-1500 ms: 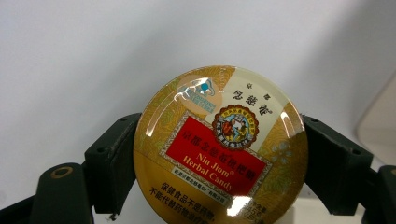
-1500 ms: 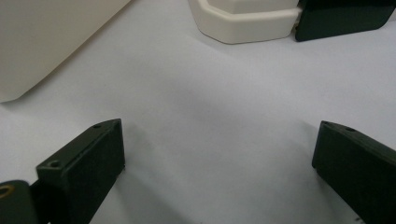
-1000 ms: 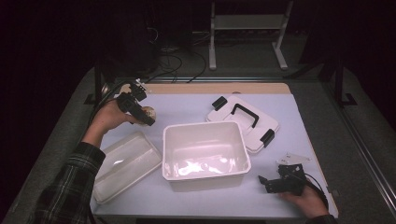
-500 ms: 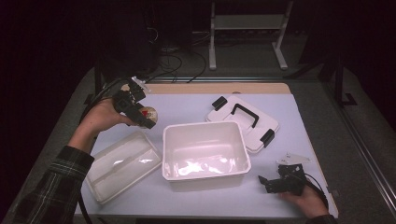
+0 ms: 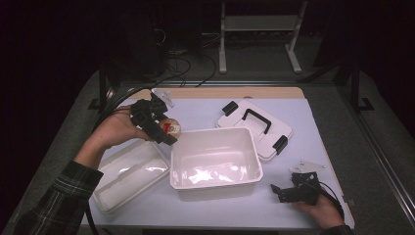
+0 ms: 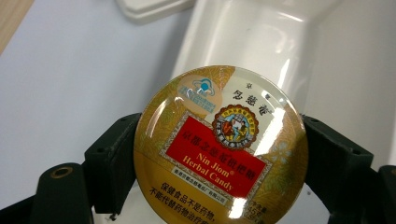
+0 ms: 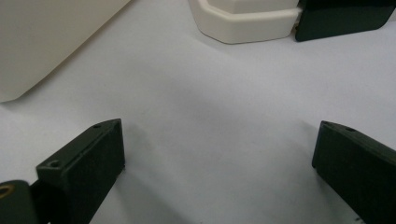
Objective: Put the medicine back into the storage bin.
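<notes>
A round gold candy tin (image 6: 219, 149) with a red label sits clamped between the jaws of my left gripper (image 6: 219, 163). In the high view that left gripper (image 5: 166, 131) holds the tin (image 5: 171, 127) just above the left rim of the white tub (image 5: 215, 183). The tub's inside looks bare. My right gripper (image 5: 283, 192) rests low near the table's front right corner. In the right gripper view its jaws (image 7: 219, 172) stand wide apart over bare tabletop.
A white tray (image 5: 129, 174) lies left of the tub. A white lid (image 5: 254, 128) with black handle and clips lies behind the tub at the right; its corner (image 7: 247, 21) is seen ahead of the right gripper. Cables and a metal stand are beyond the table's far edge.
My left hand has carried the tin rightward and up, from the far left of the table to the tub's left rim. The right gripper has stayed put.
</notes>
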Demonstrator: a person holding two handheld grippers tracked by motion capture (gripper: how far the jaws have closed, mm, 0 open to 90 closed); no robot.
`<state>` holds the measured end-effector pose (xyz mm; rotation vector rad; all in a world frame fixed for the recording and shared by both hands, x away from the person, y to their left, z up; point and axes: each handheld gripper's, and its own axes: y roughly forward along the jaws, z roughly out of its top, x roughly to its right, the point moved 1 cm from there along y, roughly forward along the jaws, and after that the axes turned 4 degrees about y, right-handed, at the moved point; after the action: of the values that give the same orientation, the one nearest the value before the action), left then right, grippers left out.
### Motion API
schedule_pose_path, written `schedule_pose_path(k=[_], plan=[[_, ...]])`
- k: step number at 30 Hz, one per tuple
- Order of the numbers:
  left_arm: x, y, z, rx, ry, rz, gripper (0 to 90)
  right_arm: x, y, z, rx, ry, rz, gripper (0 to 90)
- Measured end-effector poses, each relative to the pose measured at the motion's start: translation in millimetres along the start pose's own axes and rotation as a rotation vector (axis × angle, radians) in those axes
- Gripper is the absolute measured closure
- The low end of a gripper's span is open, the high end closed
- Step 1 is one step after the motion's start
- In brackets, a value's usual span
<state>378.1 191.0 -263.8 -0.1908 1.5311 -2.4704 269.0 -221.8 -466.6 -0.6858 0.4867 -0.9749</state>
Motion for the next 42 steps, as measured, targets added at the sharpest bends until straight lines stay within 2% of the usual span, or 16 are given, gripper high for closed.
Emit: schedule_pose_path(k=[7, 13, 27, 34, 42], plan=[[17.3, 16.0, 13.3, -0.022, 0.069, -0.031, 19.8, 0.0, 0.0, 0.0, 0.000, 0.000, 0.000, 2.0], [23.2, 32.9, 15.1, -0.034, 0.092, -0.042, 19.8, 0.1, 0.0, 0.0, 0.000, 0.000, 0.001, 2.0], [30.2, 71.0, 5.0, -0.083, 0.115, -0.075, 19.7, 0.1, 0.0, 0.0, 0.000, 0.000, 0.001, 2.0], [32.2, 82.4, 1.9, -0.102, 0.120, -0.085, 19.8, 0.0, 0.0, 0.0, -0.001, 0.001, 0.001, 2.0], [31.9, 87.6, 0.0, -0.117, 0.132, -0.094, 19.7, 0.0, 0.0, 0.0, -0.001, 0.002, 0.001, 2.0]])
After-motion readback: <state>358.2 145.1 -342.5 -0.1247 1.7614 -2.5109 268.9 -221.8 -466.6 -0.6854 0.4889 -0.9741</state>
